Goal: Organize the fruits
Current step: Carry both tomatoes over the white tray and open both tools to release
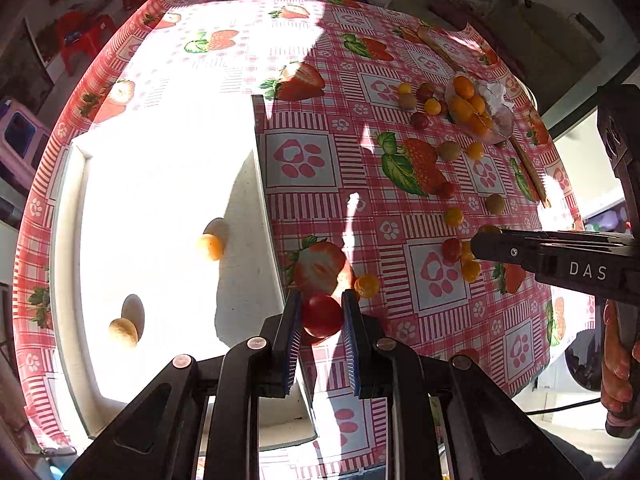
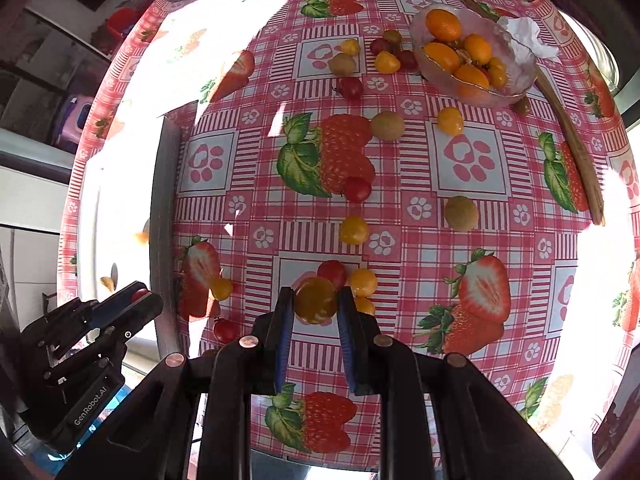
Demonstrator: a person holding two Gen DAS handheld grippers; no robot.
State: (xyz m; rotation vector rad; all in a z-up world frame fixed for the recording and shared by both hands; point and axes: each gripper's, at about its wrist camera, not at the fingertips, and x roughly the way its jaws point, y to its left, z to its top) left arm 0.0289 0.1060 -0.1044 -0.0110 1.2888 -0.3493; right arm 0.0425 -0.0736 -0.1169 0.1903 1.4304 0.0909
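My left gripper (image 1: pixel 321 320) is shut on a red cherry tomato (image 1: pixel 322 315), just above the right wall of a white tray (image 1: pixel 262 200). Two small fruits lie in the tray: a yellow one (image 1: pixel 210 246) and a tan one (image 1: pixel 123 332). My right gripper (image 2: pixel 315 308) is shut on a yellow-orange tomato (image 2: pixel 316 300) over the strawberry-print tablecloth (image 2: pixel 472 160). Several red, yellow and tan fruits lie scattered on the cloth, a cluster (image 2: pixel 362 282) right by the right fingers. Each gripper shows in the other's view: the right gripper (image 1: pixel 478 246), and the left gripper (image 2: pixel 140 298) with its red tomato.
A glass bowl (image 2: pixel 520 80) with orange kumquats stands at the far right, a crumpled tissue (image 2: pixel 528 38) beside it. A long wooden stick (image 2: pixel 572 140) lies along the table's right side. The round table's edge drops off near the tray. A hand (image 1: pixel 616 360) grips the right tool.
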